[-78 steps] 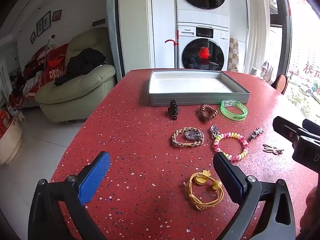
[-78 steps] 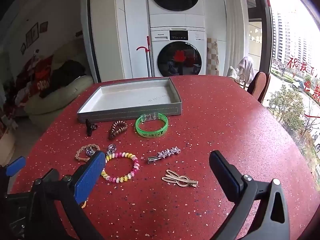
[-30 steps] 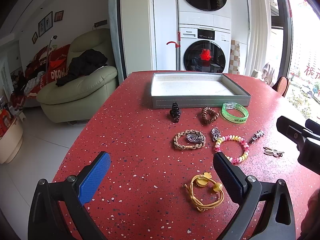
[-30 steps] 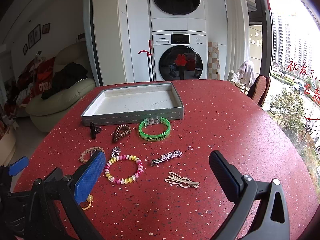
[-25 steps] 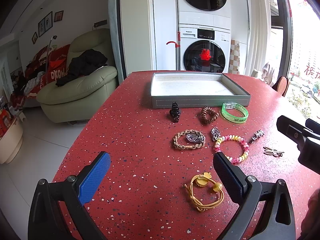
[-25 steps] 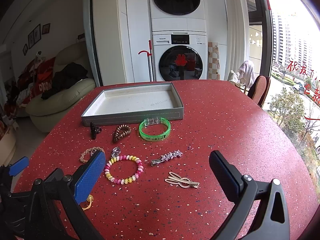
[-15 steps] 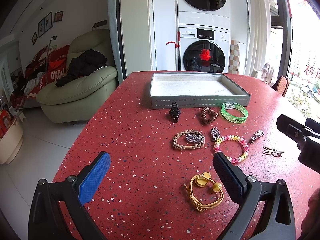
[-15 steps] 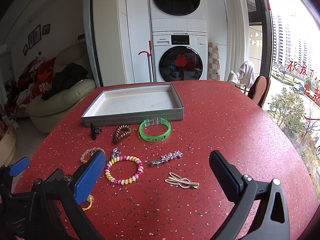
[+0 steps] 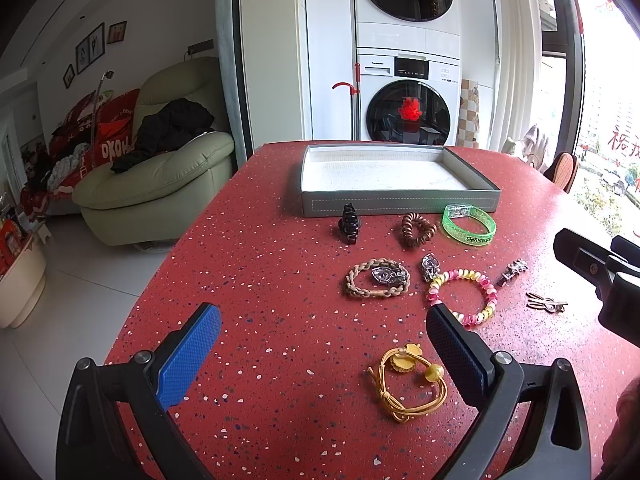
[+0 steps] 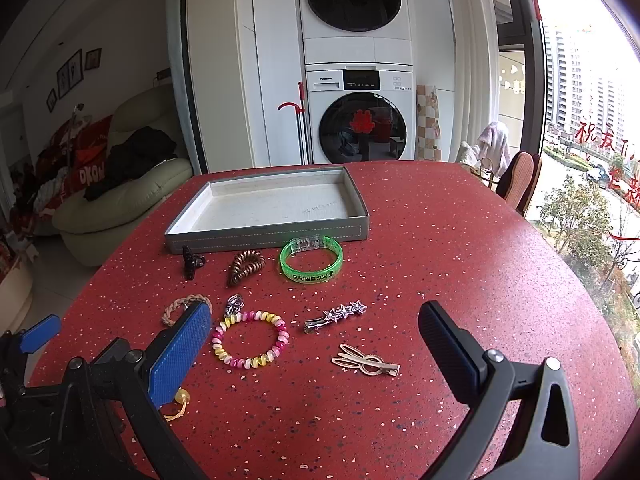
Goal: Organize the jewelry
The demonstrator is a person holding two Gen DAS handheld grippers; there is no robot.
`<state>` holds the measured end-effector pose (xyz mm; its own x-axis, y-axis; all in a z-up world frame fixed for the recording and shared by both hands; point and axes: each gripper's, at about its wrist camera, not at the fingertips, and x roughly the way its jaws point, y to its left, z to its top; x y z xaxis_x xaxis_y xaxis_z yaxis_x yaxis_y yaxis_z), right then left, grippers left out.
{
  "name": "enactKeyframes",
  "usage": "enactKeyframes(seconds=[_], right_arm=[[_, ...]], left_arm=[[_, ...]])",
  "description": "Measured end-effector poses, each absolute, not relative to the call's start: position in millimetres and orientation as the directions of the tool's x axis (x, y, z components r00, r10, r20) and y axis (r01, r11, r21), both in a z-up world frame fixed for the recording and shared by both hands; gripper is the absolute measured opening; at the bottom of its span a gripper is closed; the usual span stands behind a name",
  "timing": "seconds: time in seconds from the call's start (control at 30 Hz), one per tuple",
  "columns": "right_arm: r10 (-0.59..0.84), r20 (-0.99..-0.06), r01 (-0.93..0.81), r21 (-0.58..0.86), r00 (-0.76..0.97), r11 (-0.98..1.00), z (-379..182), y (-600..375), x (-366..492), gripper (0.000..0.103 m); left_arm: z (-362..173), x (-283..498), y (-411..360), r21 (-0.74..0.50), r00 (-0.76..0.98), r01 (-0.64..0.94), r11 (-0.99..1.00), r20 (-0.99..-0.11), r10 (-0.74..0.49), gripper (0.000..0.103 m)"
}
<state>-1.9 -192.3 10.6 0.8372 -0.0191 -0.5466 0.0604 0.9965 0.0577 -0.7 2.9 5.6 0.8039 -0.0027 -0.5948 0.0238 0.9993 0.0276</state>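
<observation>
I hold both tools low over the red speckled table (image 10: 460,240) with nothing in either: my left gripper (image 9: 324,344) has its blue-padded fingers spread wide apart, and my right gripper (image 10: 316,340) is spread just as wide, which suits a start, since every piece is loose on the tabletop and the grey tray (image 10: 264,234) holds nothing yet. I take the tray as my landmark. It sits at the far side, open side up, with its low front wall towards me, so I judge that pieces are meant to go over that wall. Just in front of the wall lie the black claw clip (image 9: 349,224), the brown spiral hair tie (image 9: 418,229) and the green bangle (image 10: 311,259) in a row. Further out from the tray, nearer me, lie the braided bracelet (image 9: 377,283), the pink and yellow coil bracelet (image 10: 251,340) and the star hair clip (image 10: 335,316). Furthest from the tray are the yellow corded bracelet (image 9: 408,386), close by my left tool's right finger, and the gold rabbit-shaped clip (image 10: 365,361), which lies between my right tool's fingers. Those two nearest pieces look like the easiest first picks, one for each tool; the flat clip may be harder to pinch.
</observation>
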Motion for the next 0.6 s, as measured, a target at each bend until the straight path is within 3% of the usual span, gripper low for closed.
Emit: enactKeyframes(seconds=[0.6], right_arm=[[-0.014,-0.547,0.06,0.065,0.837,0.996,12.8,-191.6,-2.5,0.103]], left_arm=[[5.0,-0.7,0.0,0.029,0.8,0.026,0.999,-0.6,-0.003,0.103]])
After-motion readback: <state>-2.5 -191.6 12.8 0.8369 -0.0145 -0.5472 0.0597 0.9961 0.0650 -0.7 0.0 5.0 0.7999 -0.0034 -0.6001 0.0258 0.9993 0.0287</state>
